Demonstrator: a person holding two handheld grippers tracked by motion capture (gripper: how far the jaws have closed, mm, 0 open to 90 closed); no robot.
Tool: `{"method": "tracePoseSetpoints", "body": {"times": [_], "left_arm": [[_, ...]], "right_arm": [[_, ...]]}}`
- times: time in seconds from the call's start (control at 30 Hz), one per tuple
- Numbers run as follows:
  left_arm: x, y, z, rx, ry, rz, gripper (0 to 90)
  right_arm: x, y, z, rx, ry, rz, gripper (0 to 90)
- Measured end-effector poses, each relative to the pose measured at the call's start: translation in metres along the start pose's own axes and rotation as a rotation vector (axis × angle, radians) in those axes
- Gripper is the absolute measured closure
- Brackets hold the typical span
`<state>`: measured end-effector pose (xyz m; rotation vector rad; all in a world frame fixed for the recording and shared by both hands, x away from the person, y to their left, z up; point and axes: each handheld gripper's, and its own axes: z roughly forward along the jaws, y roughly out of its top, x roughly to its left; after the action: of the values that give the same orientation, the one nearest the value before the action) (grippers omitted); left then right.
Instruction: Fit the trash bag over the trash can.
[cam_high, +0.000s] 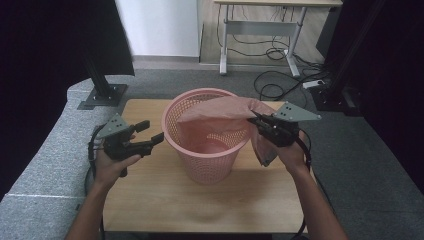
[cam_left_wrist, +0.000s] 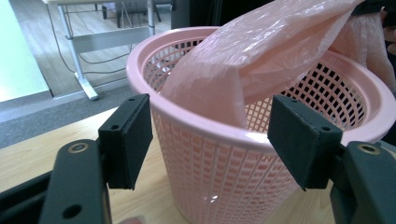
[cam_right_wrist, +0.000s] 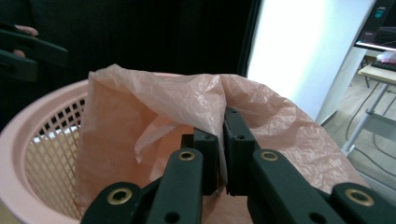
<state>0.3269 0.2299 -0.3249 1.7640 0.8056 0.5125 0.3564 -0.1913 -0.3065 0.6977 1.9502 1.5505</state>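
Note:
A pink mesh basket (cam_high: 207, 160) stands in the middle of the wooden table (cam_high: 165, 200). A thin pink plastic bag (cam_high: 220, 112) drapes across its rim and hangs partly inside. My right gripper (cam_high: 256, 120) is at the basket's right rim, shut on the bag's edge; the right gripper view has the film (cam_right_wrist: 154, 107) pinched between the pads. My left gripper (cam_high: 150, 132) hovers open just left of the basket, touching nothing. In the left gripper view the basket (cam_left_wrist: 219, 163) and bag (cam_left_wrist: 252, 51) sit beyond the spread jaws.
A black stand base (cam_high: 102, 95) sits beyond the table's far left corner. A white desk frame (cam_high: 260, 30) and floor cables (cam_high: 280, 82) lie further back. Grey padded flooring (cam_high: 45, 155) surrounds the table.

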Motion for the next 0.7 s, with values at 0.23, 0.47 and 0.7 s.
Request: {"method": "tracePoseSetpoints", "body": {"times": [0.23,0.47,0.7], "left_arm": [[-0.002,0.003,0.004,0.001,-0.005,-0.002,30.5],[0.002,-0.001,0.002,0.007,0.001,-0.013,30.6],[0.0,-0.002,0.005,0.019,0.002,-0.009,30.4]], "right_arm": [[0.002,-0.008,0.009,0.035,0.044,0.04,73.5],[-0.003,-0.042,-0.01,-0.002,0.061,0.123,37.7],[-0.012,-0.071,-0.049,-0.027,0.013,0.181,30.8]]}}
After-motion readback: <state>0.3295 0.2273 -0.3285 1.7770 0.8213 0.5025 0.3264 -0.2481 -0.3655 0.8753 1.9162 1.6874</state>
